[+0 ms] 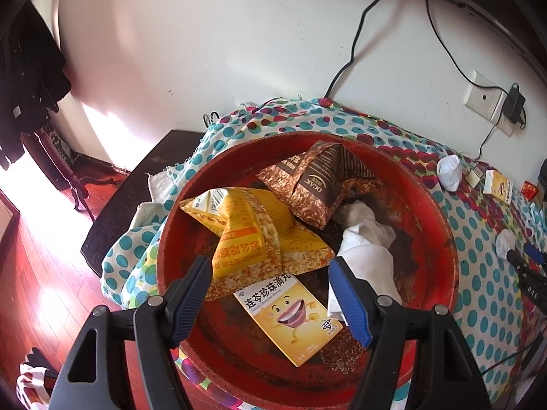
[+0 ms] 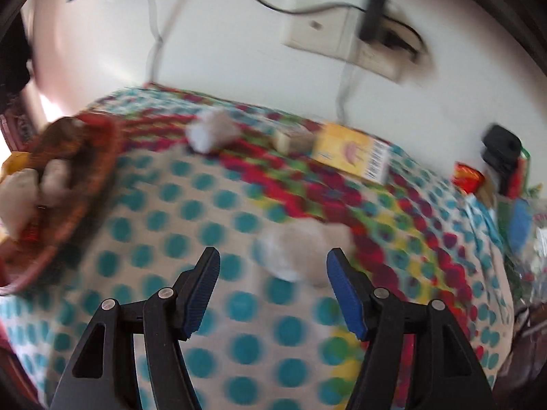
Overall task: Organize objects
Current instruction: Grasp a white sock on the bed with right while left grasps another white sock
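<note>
A round red basin (image 1: pixel 441 239) sits on the dotted cloth and holds a yellow snack packet (image 1: pixel 246 229), a brown snack packet (image 1: pixel 314 184), a yellow medicine box (image 1: pixel 290 314) and crumpled white tissue (image 1: pixel 365 249). My left gripper (image 1: pixel 270 266) hangs open over the basin, above the yellow box, with nothing between its fingers. The right wrist view is blurred. My right gripper (image 2: pixel 273 259) stands open above the cloth, just in front of a white tissue wad (image 2: pixel 301 246). Further back lie another tissue wad (image 2: pixel 212 133) and a second yellow box (image 2: pixel 352 153). The basin (image 2: pixel 99 157) is at the left edge.
The dotted cloth (image 2: pixel 205 205) covers a dark table (image 1: pixel 136 184) against a white wall with a socket (image 1: pixel 482 99) and cables. Small red packets and clutter (image 2: pixel 468 177) crowd the cloth's right end. A small pale box (image 2: pixel 290 140) lies beside the yellow one. Red wooden floor lies below left.
</note>
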